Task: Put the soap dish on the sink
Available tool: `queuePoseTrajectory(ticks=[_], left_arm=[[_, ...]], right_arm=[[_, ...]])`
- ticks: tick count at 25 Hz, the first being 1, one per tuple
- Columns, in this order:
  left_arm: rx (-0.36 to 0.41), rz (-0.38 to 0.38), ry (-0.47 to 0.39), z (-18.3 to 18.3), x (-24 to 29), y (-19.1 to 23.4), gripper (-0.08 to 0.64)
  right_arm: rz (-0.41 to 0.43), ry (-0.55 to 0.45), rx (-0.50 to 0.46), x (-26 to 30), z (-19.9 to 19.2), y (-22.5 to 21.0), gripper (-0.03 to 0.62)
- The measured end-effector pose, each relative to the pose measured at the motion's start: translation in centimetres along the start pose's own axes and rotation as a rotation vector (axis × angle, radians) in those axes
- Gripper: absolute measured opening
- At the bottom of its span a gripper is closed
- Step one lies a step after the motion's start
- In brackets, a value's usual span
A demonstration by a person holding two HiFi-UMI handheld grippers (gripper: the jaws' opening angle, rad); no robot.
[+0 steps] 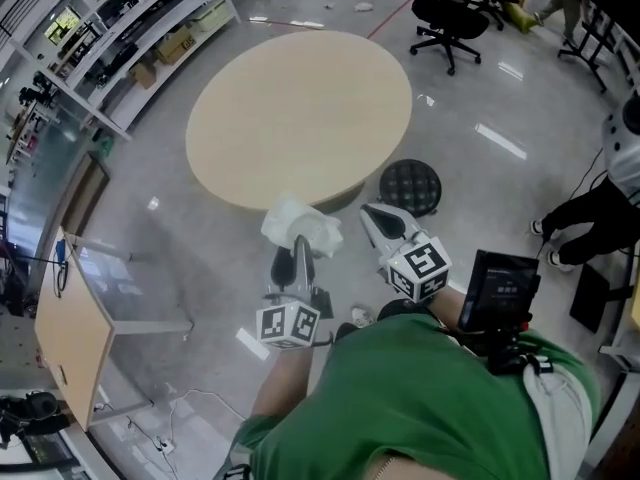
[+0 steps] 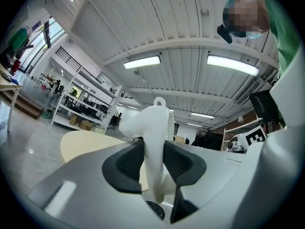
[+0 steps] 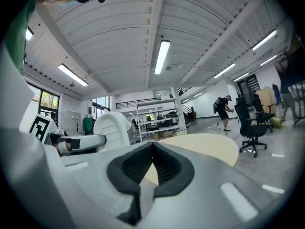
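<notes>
Left gripper view has the white soap dish (image 2: 155,128) pinched upright between the dark pads of the left gripper (image 2: 153,162), just short of the round table (image 1: 300,118). The right gripper (image 3: 152,165), beside it on the table's near side, is clenched on nothing. No sink shows, so the carry probably wants a firm, level hold. No writing is readable, only black squares on the marker cubes (image 1: 288,325).

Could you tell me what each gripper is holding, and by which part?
The left gripper clamps the white plastic soap dish by its edge; right gripper holds nothing.
</notes>
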State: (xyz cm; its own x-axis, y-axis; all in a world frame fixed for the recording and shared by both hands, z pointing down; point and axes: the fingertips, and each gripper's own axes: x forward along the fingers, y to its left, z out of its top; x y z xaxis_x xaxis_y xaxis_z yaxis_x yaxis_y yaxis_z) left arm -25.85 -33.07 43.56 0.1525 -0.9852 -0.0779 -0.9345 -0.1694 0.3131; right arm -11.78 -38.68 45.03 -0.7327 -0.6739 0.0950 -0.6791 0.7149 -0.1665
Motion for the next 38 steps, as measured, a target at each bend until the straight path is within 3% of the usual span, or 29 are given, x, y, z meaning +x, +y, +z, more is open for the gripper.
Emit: queuePoseTrajectory(ticks=[6,19,38], left_arm=[[-0.017,0.003,0.014,-0.6,2.4,4.8,0.129],[-0.031,-0.007,0.015,0.0,3.6,5.2,0.129],[-0.014,0.052,0.038,-0.8,17.4,7.6,0.129]], right_arm=[[-0.01,0.011,0.002,4.9,-1.1,0.1,0.002],[-0.003,0.017,-0.006,6.3,-0.3,0.0,0.002],[0.055,0.014,0.011,16.7,2.4,-10.4,0.002]])
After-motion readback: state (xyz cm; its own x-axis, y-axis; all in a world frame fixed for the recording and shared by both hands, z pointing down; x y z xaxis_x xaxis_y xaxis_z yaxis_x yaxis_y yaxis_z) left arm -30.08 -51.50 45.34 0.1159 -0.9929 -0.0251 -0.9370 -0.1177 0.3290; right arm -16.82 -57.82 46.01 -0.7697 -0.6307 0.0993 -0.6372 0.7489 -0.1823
